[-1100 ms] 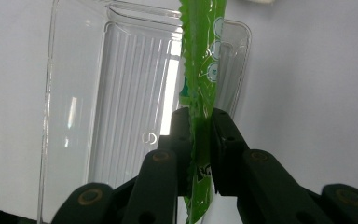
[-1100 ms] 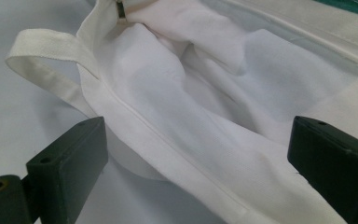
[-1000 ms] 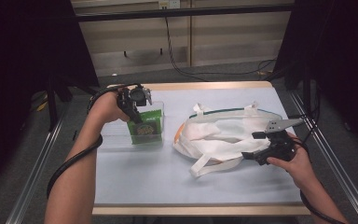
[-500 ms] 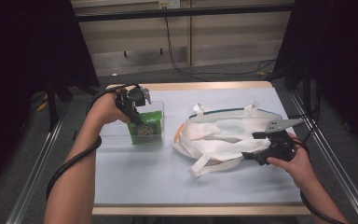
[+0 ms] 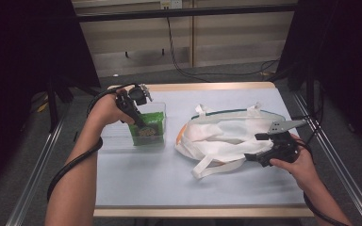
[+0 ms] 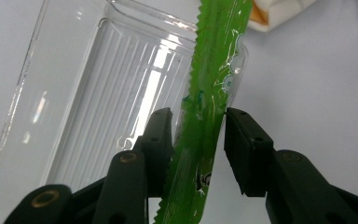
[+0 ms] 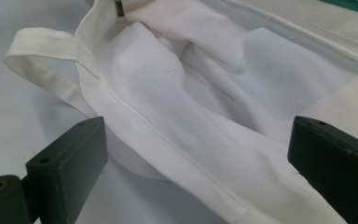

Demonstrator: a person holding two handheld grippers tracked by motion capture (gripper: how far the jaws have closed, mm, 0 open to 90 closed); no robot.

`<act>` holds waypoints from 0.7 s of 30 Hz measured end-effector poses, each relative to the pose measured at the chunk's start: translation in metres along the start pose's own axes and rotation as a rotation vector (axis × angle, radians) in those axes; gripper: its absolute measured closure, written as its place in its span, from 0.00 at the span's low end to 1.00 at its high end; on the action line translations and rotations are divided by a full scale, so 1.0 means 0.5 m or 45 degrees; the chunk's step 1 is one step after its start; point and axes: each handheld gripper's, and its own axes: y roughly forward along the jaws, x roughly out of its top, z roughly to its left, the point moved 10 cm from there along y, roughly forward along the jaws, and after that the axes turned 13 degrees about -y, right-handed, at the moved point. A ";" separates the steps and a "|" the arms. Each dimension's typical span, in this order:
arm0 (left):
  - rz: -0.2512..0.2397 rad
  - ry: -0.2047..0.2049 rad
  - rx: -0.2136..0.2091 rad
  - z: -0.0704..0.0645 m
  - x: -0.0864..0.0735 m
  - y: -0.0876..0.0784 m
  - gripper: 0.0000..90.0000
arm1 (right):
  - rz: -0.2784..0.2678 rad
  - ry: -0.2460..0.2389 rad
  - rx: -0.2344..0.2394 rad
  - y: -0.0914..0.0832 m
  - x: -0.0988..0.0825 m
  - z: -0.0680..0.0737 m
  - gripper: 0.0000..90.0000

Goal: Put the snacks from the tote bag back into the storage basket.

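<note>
A green snack packet (image 5: 147, 130) stands on edge in a clear plastic tray (image 5: 114, 137) at the table's left. My left gripper (image 5: 143, 126) reaches down onto it from above. In the left gripper view the packet (image 6: 210, 88) runs up between the two pads; the jaws have just been opening and the pads stand slightly off it. A white cloth bag (image 5: 226, 133) with straps lies at the right. My right gripper (image 5: 250, 157) sits at its near edge, open wide, with the bag's rim (image 7: 191, 98) between its jaws.
The ribbed clear tray (image 6: 107, 98) lies on the pale blue table top (image 5: 169, 183). The bag's loose strap (image 5: 207, 167) trails toward the front. Metal rails run along both table sides, and cables hang behind the far edge.
</note>
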 end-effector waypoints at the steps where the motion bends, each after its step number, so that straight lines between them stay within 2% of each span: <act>1: 0.019 -0.008 -0.017 -0.001 -0.001 -0.003 0.67 | -0.001 0.002 -0.003 0.000 0.000 0.000 0.05; 2: -0.002 -0.024 -0.012 -0.002 0.000 -0.001 0.65 | -0.001 0.002 -0.004 0.000 0.000 -0.001 0.05; 6: -0.016 -0.032 -0.013 -0.001 -0.001 0.003 0.58 | 0.001 0.000 -0.004 0.000 0.000 0.000 0.05; 8: 0.010 -0.022 -0.019 0.002 -0.005 -0.001 0.52 | 0.002 0.000 0.000 0.000 0.000 0.001 0.05; 9: -0.014 -0.035 -0.028 0.001 -0.003 0.001 0.52 | 0.003 0.001 0.001 0.000 0.000 0.001 0.05; 12: -0.035 -0.063 -0.027 0.001 -0.002 0.003 0.47 | 0.005 0.002 -0.001 0.001 -0.001 0.002 0.05; 13: -0.071 -0.100 -0.024 -0.001 0.002 0.005 0.45 | 0.008 0.004 -0.005 0.001 -0.001 0.001 0.05; 14: -0.055 -0.085 -0.020 0.002 -0.001 0.003 0.43 | 0.008 0.001 -0.006 0.002 -0.002 0.000 0.05; 16: -0.059 -0.086 -0.035 0.001 0.000 0.000 0.40 | 0.008 0.001 -0.002 0.001 -0.003 0.000 0.05; 18: -0.088 -0.129 -0.032 -0.003 0.002 0.001 0.38 | 0.011 0.002 -0.007 0.000 -0.003 -0.001 0.05; 19: -0.068 -0.101 -0.026 0.002 0.000 -0.002 0.36 | 0.007 0.001 -0.005 0.000 -0.002 0.000 0.05; 20: -0.081 -0.132 -0.036 -0.001 0.002 -0.002 0.33 | 0.006 0.001 -0.002 0.000 -0.001 0.001 0.05; 21: -0.070 -0.133 -0.054 -0.002 0.001 -0.004 0.30 | 0.005 0.001 -0.007 0.000 0.000 0.000 0.05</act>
